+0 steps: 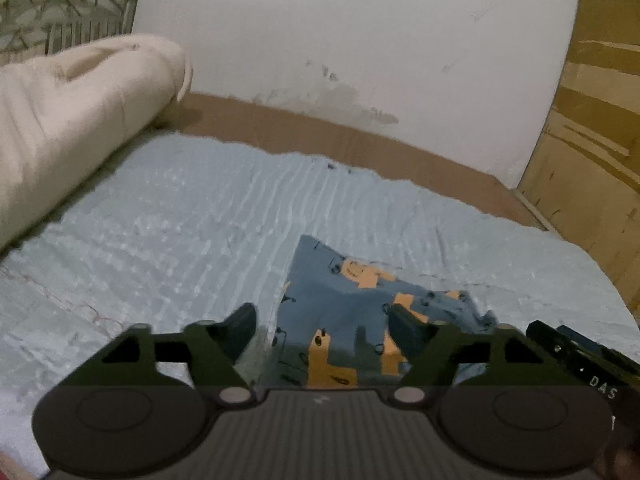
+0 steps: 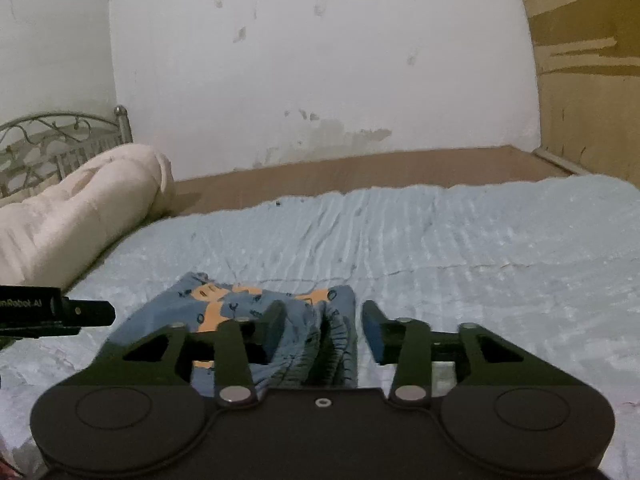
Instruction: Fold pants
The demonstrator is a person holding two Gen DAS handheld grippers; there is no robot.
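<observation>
Item: small blue cotton pants with orange cartoon print (image 1: pixel 352 320), lying on the pale blue ribbed bedspread (image 1: pixel 180 220) at the near middle of the bed, well apart from the rolled cream quilt (image 1: pixel 68 120) at far left and the stained white wall (image 1: pixel 360 40) beyond.

Condition: partly bundled; flatter at the left, gathered into ridged folds at the right edge (image 2: pixel 336 332); no clear waistband or hem can be told apart.

Handling (judged): light, limp, thin fabric; not fragile, not slippery; likely to sag and crease when lifted; best pinched at an outer edge or corner, one hold each side, so the cloth hangs flat.

Orientation: long axis appears to run near-to-far, one corner (image 1: pixel 306 240) pointing toward the far wall; which end is the waist cannot be told.

Left claw (image 1: pixel 324 320): jaws spread wide, holding nothing, poised over the left portion.

Right claw (image 2: pixel 324 316): jaws parted, straddling the bunched right edge, not clamped on it.
</observation>
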